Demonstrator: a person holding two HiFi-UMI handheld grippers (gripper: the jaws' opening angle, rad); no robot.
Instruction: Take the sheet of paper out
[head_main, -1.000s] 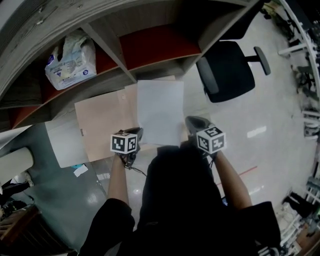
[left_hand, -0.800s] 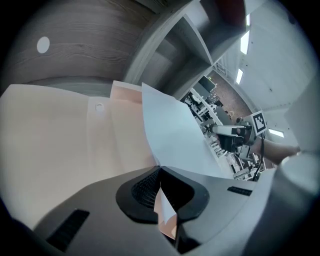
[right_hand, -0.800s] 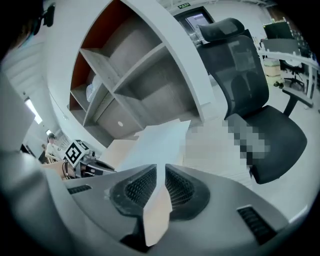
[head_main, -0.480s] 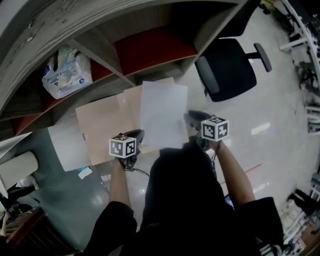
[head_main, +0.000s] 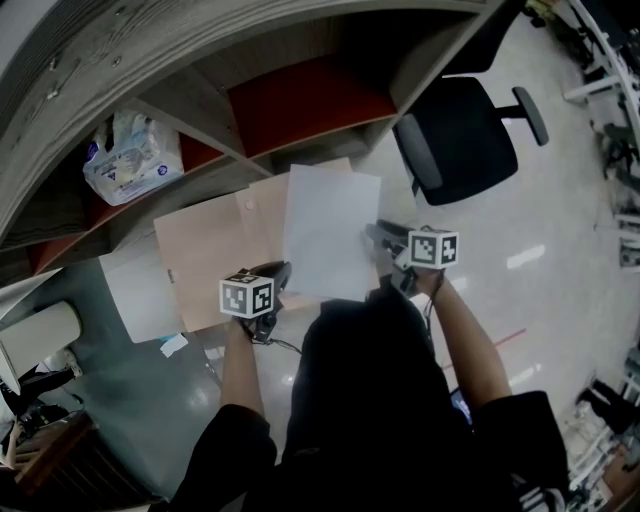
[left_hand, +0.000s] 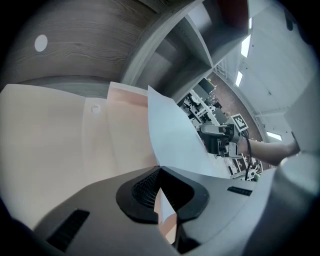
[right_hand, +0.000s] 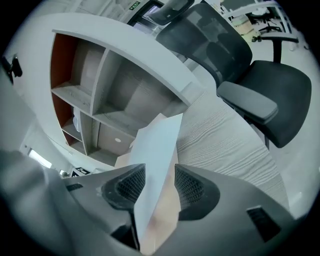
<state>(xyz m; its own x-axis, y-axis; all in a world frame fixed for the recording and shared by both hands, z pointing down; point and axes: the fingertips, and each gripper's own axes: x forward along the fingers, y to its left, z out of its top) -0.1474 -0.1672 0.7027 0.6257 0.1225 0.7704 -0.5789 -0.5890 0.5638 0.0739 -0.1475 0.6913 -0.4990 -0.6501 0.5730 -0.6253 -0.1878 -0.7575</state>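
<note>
Here, a white sheet of paper (head_main: 328, 232) is held up over a tan folder (head_main: 210, 255), beside a grey wood-grain surface (right_hand: 225, 145). Its near edge is pinched by the closed left gripper (left_hand: 160, 187). The right gripper (right_hand: 160, 186) has just been opening, its jaws spread around the sheet without pressing. Red-backed shelves (head_main: 300, 100), a black office chair (head_main: 460, 140) and a glossy floor (head_main: 560, 230) are seen beyond.

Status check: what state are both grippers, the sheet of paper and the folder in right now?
left gripper: shut on the folder's near edge.
right gripper: open, jaws just been opening; sheet between them, unpressed.
sheet of paper: flat, overlapping the folder's right part.
folder: held up by the left gripper.
</note>
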